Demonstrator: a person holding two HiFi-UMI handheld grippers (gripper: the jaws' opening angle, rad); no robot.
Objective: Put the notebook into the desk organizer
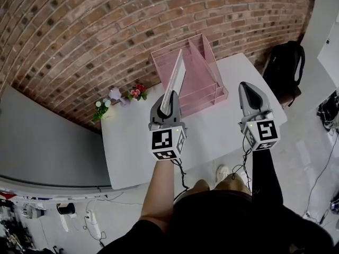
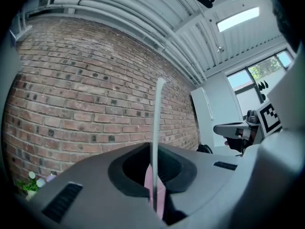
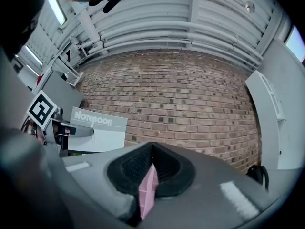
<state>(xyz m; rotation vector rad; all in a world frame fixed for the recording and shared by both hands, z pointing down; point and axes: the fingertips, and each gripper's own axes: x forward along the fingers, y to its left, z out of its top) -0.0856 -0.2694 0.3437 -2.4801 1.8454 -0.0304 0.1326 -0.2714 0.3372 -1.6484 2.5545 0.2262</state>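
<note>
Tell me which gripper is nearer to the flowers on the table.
Left. The left gripper, holding the notebook, is just right of the flowers; the right gripper is much farther right.

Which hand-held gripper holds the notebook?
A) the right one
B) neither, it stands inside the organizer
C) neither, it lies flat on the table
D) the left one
D: the left hand-held gripper is shut on the notebook, held upright on edge; the right hand-held gripper holds nothing.
</note>
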